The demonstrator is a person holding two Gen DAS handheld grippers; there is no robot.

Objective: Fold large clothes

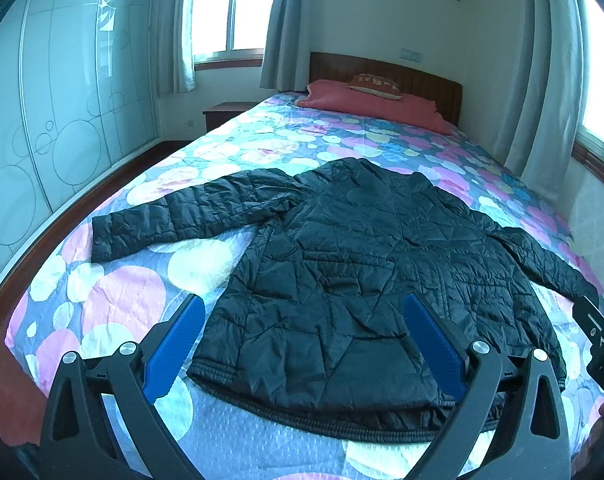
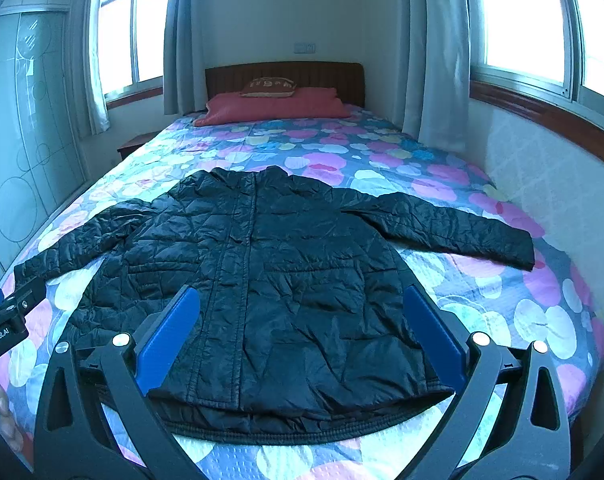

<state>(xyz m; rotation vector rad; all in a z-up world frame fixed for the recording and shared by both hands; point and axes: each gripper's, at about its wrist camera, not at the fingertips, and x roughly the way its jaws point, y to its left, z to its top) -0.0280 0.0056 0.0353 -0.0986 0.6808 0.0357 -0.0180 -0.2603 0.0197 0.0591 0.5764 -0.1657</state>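
A black quilted jacket [image 1: 362, 256] lies flat, front up, on the bed, sleeves spread to both sides and hem toward me. It also shows in the right wrist view [image 2: 277, 264]. My left gripper [image 1: 302, 344] is open and empty, held above the hem's left part. My right gripper [image 2: 302, 340] is open and empty, held above the hem's right part. Each gripper shows at the edge of the other's view: the right one [image 1: 598, 332], the left one [image 2: 5, 316].
The bed has a floral cover [image 1: 121, 292] [image 2: 502, 292], a red pillow [image 2: 273, 108] and a wooden headboard [image 2: 326, 76]. A glass wardrobe [image 1: 53, 112] stands left, a nightstand [image 1: 221, 114] beyond it. A wall and windowsill [image 2: 550, 120] run along the right.
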